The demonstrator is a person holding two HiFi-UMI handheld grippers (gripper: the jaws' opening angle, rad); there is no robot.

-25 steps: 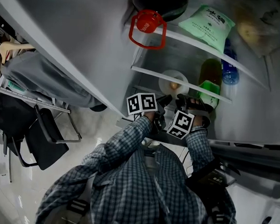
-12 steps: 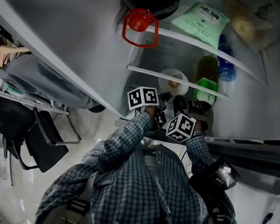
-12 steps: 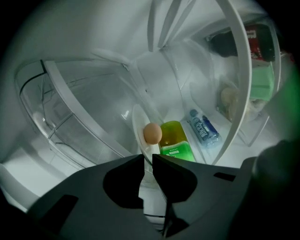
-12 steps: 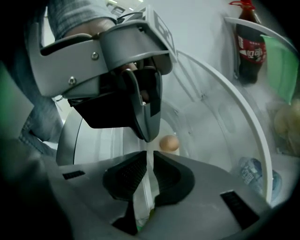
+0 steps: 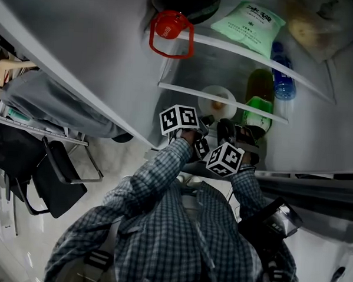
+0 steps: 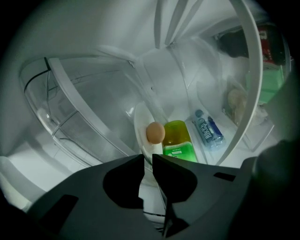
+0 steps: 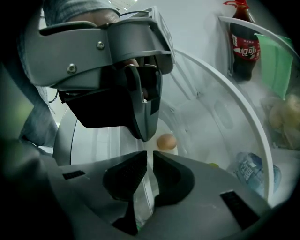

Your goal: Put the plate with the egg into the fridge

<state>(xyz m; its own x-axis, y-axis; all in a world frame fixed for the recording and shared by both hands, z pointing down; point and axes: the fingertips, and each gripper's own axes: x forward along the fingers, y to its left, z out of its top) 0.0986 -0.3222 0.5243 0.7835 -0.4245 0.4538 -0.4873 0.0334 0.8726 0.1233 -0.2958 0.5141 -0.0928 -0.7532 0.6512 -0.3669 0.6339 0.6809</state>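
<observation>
Right gripper [image 5: 224, 124] rolled slightly, it and left gripper [image 5: 205, 121] clamp plate [image 5: 207, 95] rim, egg [image 5: 218, 104] just beyond

The plate [image 6: 142, 117] reads to me as smooth glossy white, the egg [image 6: 155, 132] matt and brown-shelled, my left tongs [image 6: 147, 160] matt dark plastic, the fridge drawer [image 6: 65, 112] clear shiny plastic, my sleeve [image 5: 163, 172] checked woven cloth

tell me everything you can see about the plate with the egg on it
The plate is small, round, white and glossy, like ceramic, and carries one brown egg near its middle. It is inside the fridge, below a glass shelf and beside a green bottle. The left gripper and right gripper both pinch its near rim. Whether it rests on anything cannot be told.
</observation>
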